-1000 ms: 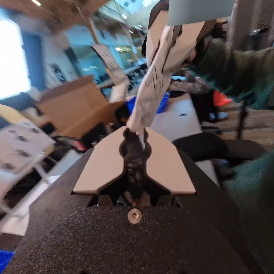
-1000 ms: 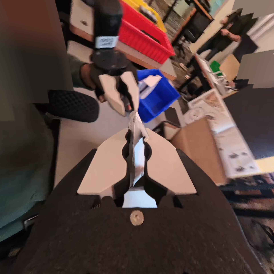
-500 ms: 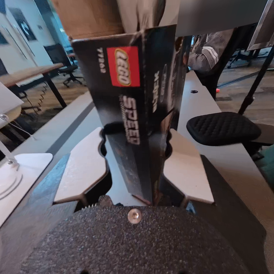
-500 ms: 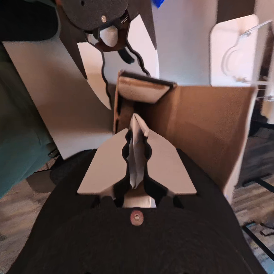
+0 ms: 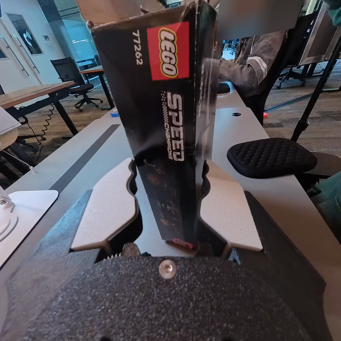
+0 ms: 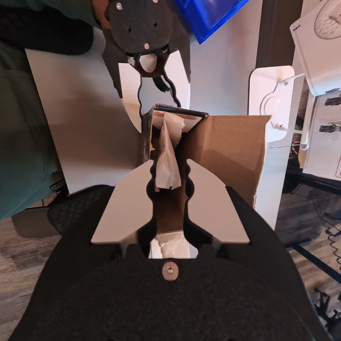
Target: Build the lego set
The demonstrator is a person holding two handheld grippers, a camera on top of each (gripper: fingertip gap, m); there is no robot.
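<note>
Box [image 5: 166,114] of the lego set, black with a red logo patch, stands upright above the grey table [image 5: 239,125], pinched between the fingers of the left gripper [image 5: 168,164]. Its brown top flap [image 6: 230,153] hangs open, and a white paper bag [image 6: 167,160] sticks out of the opening. The right gripper [image 6: 169,162] is spread on either side of the bag without touching it.

Open-plan office. Long grey desk [image 5: 103,147] runs near to far; wood-topped desk [image 5: 35,92] on black legs far left, black swivel chair [image 5: 81,90] beside it. Glass partitions [image 5: 81,46] far behind. Wood-look floor [image 5: 304,103]. Seated person's sleeve [image 5: 245,70] at far right desk.
</note>
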